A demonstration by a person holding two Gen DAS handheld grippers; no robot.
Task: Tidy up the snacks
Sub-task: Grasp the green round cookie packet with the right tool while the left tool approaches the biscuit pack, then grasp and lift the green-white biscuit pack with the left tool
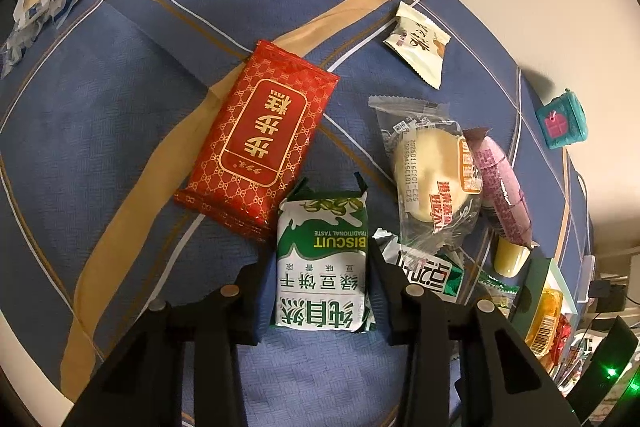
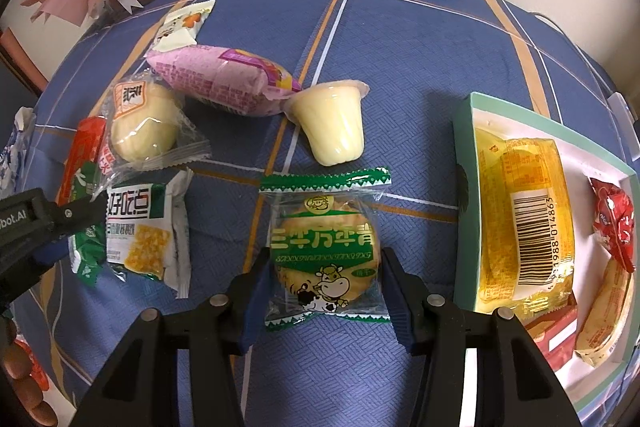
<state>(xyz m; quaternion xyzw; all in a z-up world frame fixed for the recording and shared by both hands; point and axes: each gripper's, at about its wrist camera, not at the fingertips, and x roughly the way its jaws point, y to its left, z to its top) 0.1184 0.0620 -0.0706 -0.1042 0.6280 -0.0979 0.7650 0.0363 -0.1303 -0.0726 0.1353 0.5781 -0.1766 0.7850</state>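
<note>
In the left wrist view, the left gripper (image 1: 322,291) at lower centre straddles the green biscuit pack (image 1: 322,267), its pads at the pack's sides, apparently clamped on it. In the right wrist view, the right gripper (image 2: 322,297) brackets the cow-print cracker packet (image 2: 325,255), seemingly gripped. At the right edge the box (image 2: 466,211) holds only a few snacks, while most lie loose on the blue cloth (image 2: 400,75), so sorting seems barely begun.
</note>
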